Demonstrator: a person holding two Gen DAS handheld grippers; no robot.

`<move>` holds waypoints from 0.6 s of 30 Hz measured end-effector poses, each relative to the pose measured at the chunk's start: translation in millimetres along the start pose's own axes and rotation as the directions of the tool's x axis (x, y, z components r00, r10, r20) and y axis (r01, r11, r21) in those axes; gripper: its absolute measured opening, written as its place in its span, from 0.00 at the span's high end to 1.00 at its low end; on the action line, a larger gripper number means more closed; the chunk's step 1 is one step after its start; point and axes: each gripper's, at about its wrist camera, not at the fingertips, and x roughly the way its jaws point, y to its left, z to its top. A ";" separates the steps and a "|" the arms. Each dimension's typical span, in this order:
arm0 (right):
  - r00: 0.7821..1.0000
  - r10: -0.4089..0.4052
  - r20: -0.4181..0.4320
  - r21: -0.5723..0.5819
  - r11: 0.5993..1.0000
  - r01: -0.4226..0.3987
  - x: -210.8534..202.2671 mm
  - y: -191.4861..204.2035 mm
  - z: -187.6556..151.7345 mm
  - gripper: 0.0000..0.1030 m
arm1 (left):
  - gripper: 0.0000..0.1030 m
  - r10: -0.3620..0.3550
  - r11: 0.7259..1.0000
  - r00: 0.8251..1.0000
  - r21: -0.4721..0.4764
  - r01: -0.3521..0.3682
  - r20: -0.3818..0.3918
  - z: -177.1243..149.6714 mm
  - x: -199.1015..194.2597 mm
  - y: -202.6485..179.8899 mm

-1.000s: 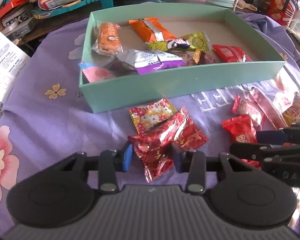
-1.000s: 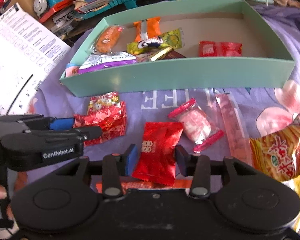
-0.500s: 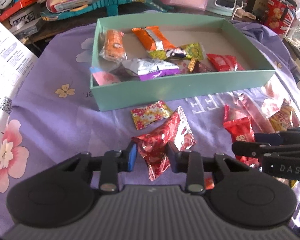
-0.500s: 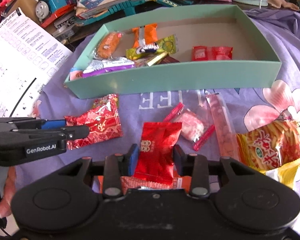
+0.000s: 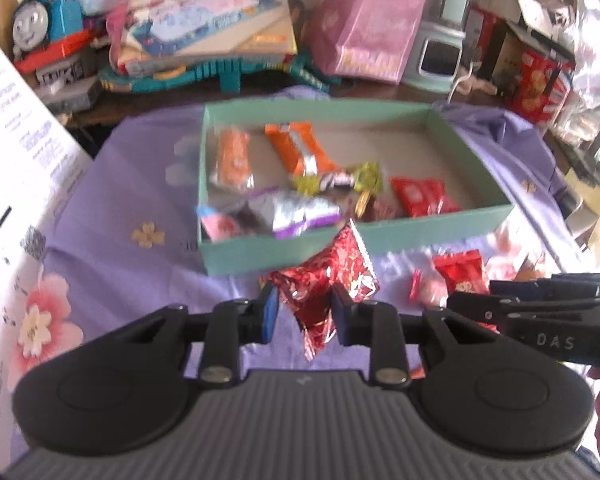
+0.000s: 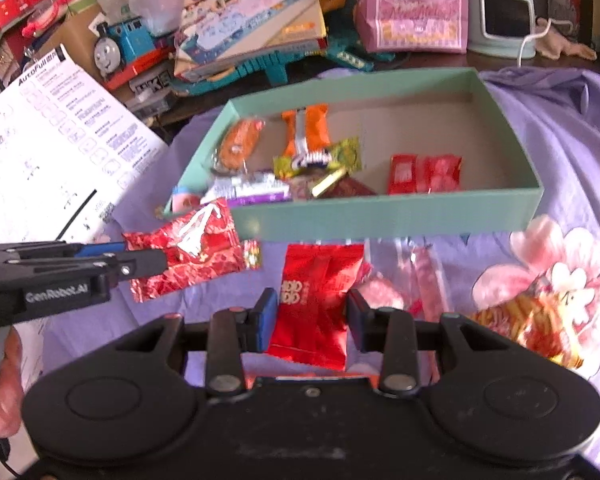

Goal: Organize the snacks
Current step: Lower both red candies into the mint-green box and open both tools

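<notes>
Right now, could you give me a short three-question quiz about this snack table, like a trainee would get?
1. True or false: the green box is empty.
2. What does the left tool hold? A) crinkly red foil packet B) orange bar C) nothing
3. Fill in: the right tool grips a plain ___ packet.

Key: 1 false, several snacks lie inside. 2 A; its jaws have just been closing on the packet. 3 red.
</notes>
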 end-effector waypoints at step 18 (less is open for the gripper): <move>0.998 -0.056 0.039 0.003 0.998 0.056 49.6 -16.9 106.4 0.65 | 0.73 0.086 0.996 0.996 -0.017 -0.085 0.039 109.7 75.5 7.6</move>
